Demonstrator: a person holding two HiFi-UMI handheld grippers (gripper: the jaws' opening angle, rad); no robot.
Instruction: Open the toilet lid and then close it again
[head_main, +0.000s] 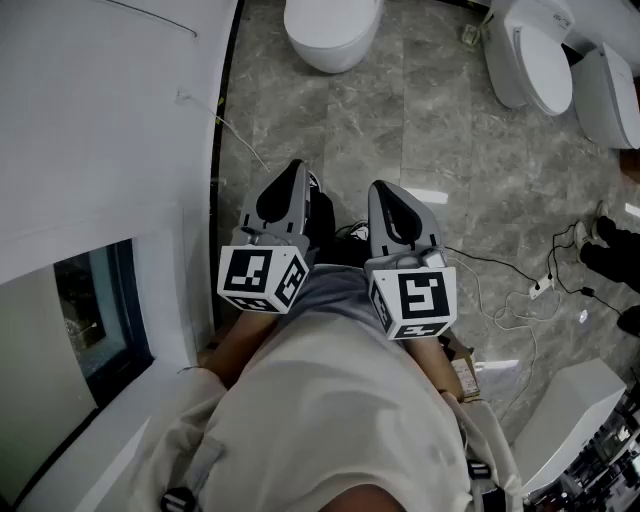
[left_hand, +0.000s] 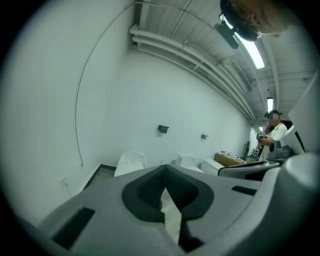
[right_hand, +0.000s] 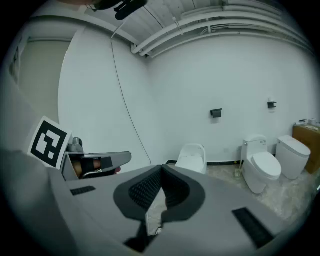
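Note:
A white toilet (head_main: 330, 30) stands against the wall straight ahead across the grey stone floor, and its lid looks down. It shows again as the toilet (left_hand: 131, 162) and the toilet (right_hand: 192, 157), small and far off. My left gripper (head_main: 296, 165) and right gripper (head_main: 383, 187) are held side by side close to my body, pointing slightly downward toward it. In each gripper's own view the left gripper (left_hand: 165, 170) and the right gripper (right_hand: 161, 170) have their tips meeting and nothing between them. Neither one touches anything.
Two more toilets (head_main: 535, 60) (head_main: 610, 95) stand at the far right. White cables and a power strip (head_main: 541, 288) lie on the floor to the right, near someone's dark shoes (head_main: 610, 250). A white wall (head_main: 100, 150) with a low window (head_main: 95, 310) runs along the left. Another person (left_hand: 272, 135) stands far off.

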